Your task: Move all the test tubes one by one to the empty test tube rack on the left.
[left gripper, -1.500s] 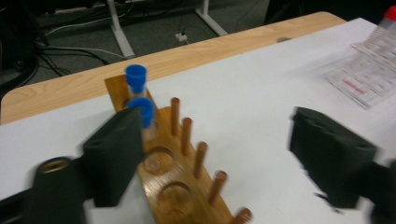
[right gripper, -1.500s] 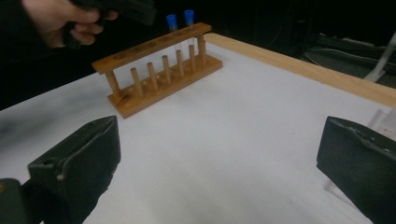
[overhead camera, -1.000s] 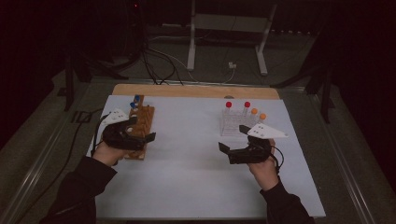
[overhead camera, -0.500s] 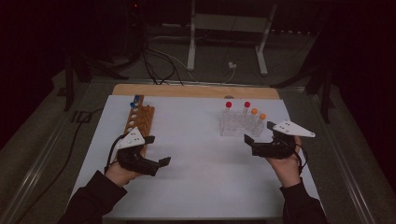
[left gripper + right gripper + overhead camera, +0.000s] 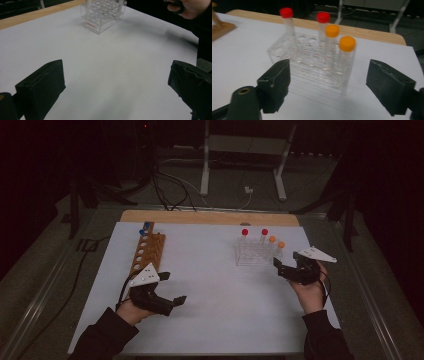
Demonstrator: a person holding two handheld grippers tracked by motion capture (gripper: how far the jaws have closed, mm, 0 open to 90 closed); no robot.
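Observation:
A clear tube rack (image 5: 255, 254) stands at the right of the white table and holds two red-capped tubes (image 5: 245, 232) and two orange-capped tubes (image 5: 281, 244). My right gripper (image 5: 277, 265) hovers just right of it, jaws pointing at it. In the right gripper view the rack (image 5: 312, 65) and the orange caps (image 5: 347, 43) lie just beyond my right gripper (image 5: 329, 75); its jaws have just been closing, still apart with nothing between them. My left gripper (image 5: 175, 301) is low over the table's front left. In its own view my left gripper (image 5: 115, 72) is open over bare sheet.
A wooden rack (image 5: 147, 252) with blue-capped tubes (image 5: 146, 226) stands at the left, behind my left hand. A wooden strip (image 5: 210, 216) edges the table's far side. Cables (image 5: 170, 185) and a metal stand (image 5: 242, 145) lie on the floor beyond.
My left gripper has come away from the wooden rack toward the front of the table. My right gripper has shifted to the right, ending beside the clear rack's right end.

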